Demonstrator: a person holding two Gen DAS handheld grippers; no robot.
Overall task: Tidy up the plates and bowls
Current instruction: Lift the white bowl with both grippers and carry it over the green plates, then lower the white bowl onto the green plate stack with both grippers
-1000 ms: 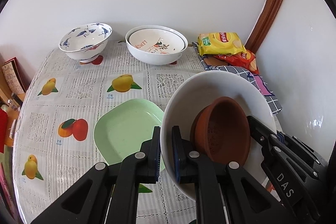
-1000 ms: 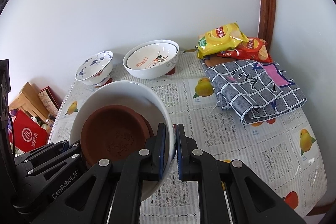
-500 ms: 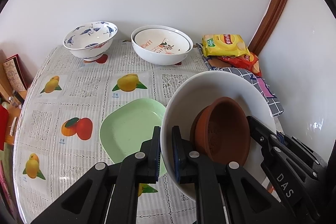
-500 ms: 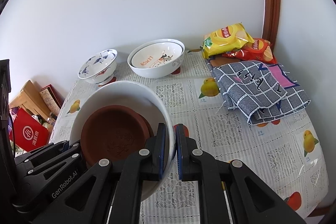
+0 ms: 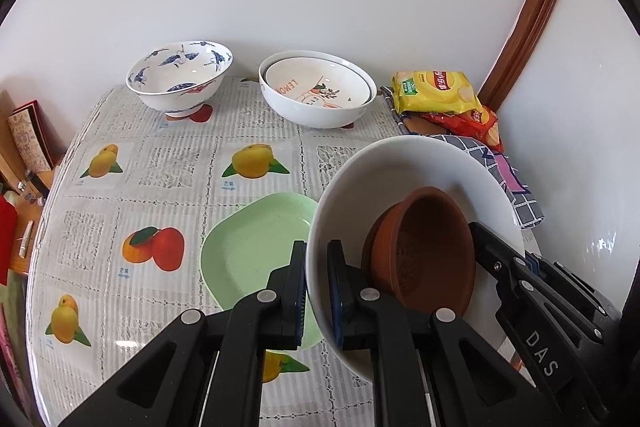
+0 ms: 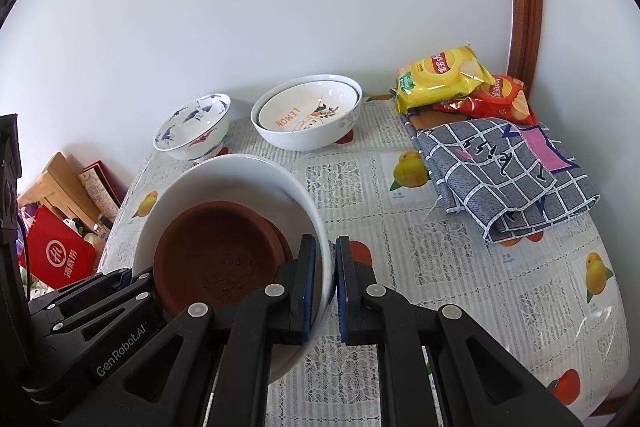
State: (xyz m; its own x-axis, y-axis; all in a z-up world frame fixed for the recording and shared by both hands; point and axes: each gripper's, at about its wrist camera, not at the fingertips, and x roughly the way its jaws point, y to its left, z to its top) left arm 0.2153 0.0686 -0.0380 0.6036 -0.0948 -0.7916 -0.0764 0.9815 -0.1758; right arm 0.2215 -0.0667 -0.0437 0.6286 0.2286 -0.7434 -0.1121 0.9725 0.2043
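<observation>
Carrying the big white bowl between both tools, I have it raised above the worktop, tilted, with two nested brown dishes lying inside it. The relation that matters lies straight ahead: the stacked pair of bowls with the "LEMON" print stands at the far edge by the wall, ahead of and beyond my load, and the blue-and-white bowl stands just to its left, apart from it. Directly under the near-left side of what I hold lies the green plate, flat on the cloth, so it is the closest spot of all.

My left hand-held gripper is clamped on the white bowl's left rim, one finger outside and one inside the wall. My right hand-held gripper is clamped on the opposite rim in the same way. The bowl has no long axis to mind; the line between my two grips runs across it, left to right.

I judge that both hands are about equally near either target, so any set-down has to be a joint lowering, kept level enough that the brown dishes do not slide. To the right, the checked cloth and the snack bags lie off my path.
</observation>
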